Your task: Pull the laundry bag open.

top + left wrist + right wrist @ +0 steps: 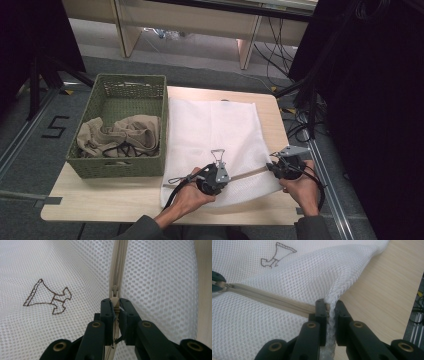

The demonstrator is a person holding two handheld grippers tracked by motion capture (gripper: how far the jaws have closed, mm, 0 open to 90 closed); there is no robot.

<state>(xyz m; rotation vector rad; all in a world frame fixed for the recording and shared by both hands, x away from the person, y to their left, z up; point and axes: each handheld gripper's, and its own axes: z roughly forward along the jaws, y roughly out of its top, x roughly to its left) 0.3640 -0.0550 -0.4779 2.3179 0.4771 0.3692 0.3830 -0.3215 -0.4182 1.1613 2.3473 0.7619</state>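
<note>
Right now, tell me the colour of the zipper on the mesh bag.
Beige, on the white mesh bag; the zipper shows best in the right gripper view.

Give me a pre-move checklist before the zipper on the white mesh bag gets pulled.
1. Left gripper shut on the zipper pull: ok.
2. Right gripper shut on the mesh bag at the zipper's end by the bag's edge: ok.
3. Zipper tape runs straight between the two grippers, no bunching: ok.
4. Bag lies on the table, beside the green basket and apart from it: ok.
5. Mesh free of the slider's teeth: cannot tell.
6. Clothes wait in the basket: ok.
</note>
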